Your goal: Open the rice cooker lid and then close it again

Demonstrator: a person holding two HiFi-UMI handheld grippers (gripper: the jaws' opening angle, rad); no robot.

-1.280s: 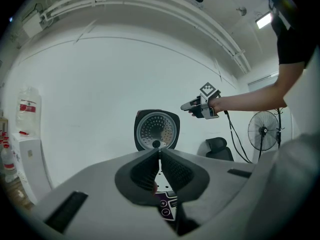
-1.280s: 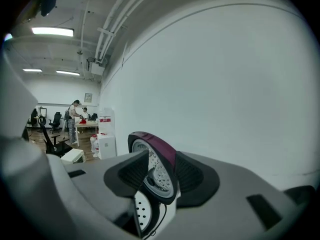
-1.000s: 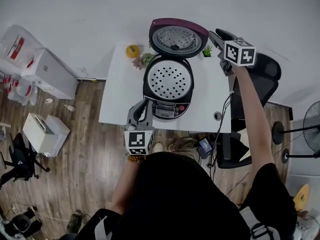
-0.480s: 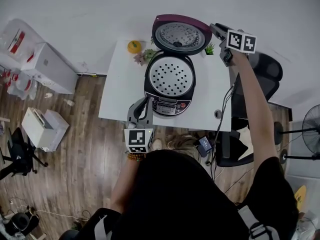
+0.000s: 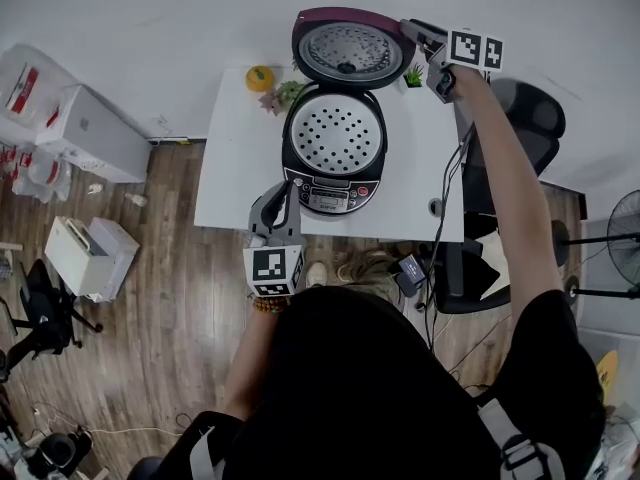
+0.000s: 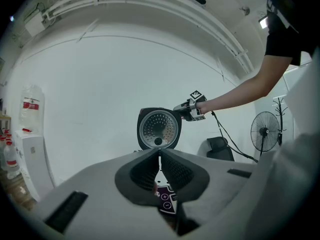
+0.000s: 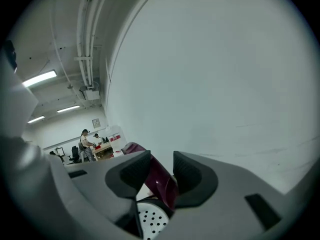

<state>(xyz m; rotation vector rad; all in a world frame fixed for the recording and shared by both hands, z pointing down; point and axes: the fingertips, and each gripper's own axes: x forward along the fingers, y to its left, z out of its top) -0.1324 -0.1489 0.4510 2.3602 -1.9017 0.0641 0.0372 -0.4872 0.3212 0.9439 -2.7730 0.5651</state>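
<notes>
right gripper (image 5: 409, 28) now sits closer to the upright lid (image 5: 346, 50) than before, its opening jaws straddling the maroon rim. left gripper (image 5: 284, 197), jaws pinched together, waits at the front of the rice cooker (image 5: 333, 171) on the table (image 5: 226, 173). best to press the lid's top edge forward and down evenly.

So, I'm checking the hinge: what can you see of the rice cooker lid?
The lid stands open, tipped up behind the cooker body, its perforated metal inner plate with a dark centre cap facing forward. The outer shell looks glossy maroon. The jaws of the right gripper, opening now, straddle its rim; contact is unclear.
</notes>
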